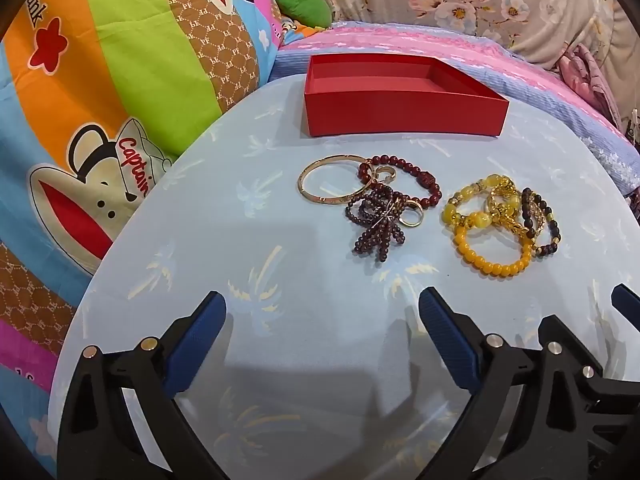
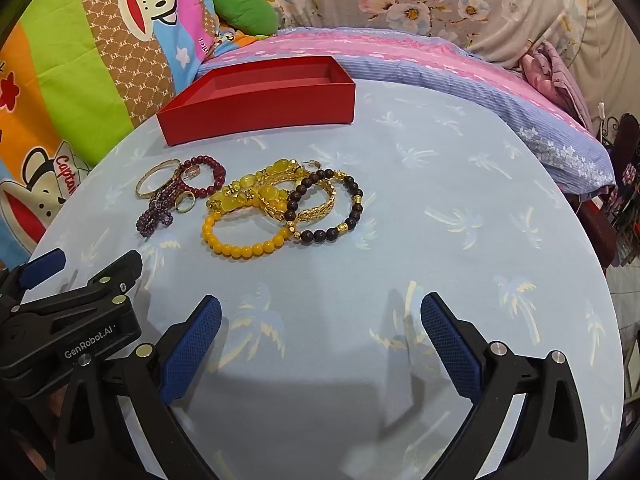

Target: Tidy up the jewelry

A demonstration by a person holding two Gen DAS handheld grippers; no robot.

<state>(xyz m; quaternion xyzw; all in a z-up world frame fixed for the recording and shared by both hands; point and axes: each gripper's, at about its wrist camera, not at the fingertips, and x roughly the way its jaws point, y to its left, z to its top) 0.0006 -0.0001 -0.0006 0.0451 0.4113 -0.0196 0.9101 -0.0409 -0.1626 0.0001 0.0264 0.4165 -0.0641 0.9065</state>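
Observation:
An open, empty red box (image 1: 404, 109) (image 2: 256, 114) stands at the far side of the round light-blue table (image 1: 280, 264) (image 2: 440, 240). In front of it lies a jewelry pile: a gold bangle (image 1: 320, 196) (image 2: 149, 180), dark red bead bracelets (image 1: 420, 180) (image 2: 216, 174), a purple bead bow (image 1: 376, 228), small rings (image 1: 412, 214) (image 2: 186, 202), yellow bead bracelets (image 1: 492, 264) (image 2: 240, 248), gold pieces (image 2: 320, 208) and a dark bead bracelet (image 1: 548, 224) (image 2: 340, 232). My left gripper (image 1: 322, 308) and right gripper (image 2: 320, 308) are both open and empty, near the table's front, short of the pile.
Colourful cartoon bedding (image 1: 100, 100) lies left of the table, a pink and purple striped blanket (image 2: 440, 64) and floral fabric (image 2: 460, 4) behind it. A green cushion (image 2: 244, 10) sits at the back. The left gripper's body (image 2: 72, 312) shows at the right wrist view's left edge.

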